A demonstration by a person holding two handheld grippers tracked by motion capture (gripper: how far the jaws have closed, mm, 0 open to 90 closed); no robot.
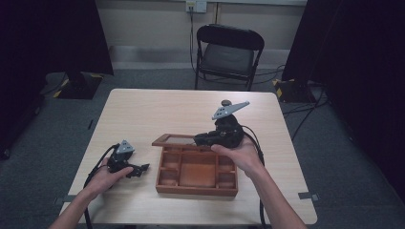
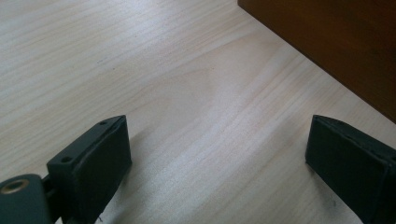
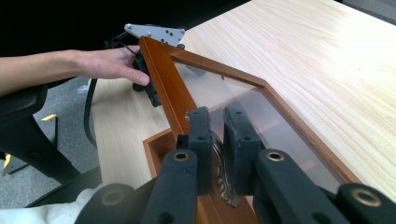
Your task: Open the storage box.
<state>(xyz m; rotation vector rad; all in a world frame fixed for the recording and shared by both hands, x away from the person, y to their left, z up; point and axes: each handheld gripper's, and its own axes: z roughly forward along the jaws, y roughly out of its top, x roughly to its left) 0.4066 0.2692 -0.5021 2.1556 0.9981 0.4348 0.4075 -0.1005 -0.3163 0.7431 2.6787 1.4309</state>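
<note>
left hand-held gripper (image 1: 138, 169) low on table (image 1: 143, 114), jaws wide, empty | right hand-held gripper (image 3: 217, 135) clamps lid clasp (image 3: 223, 179)

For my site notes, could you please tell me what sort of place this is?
Probably a recording room or lab: black curtains hang at both sides, a folding chair stands by a bare wall, cables trail over grey carpet behind the table.
</note>
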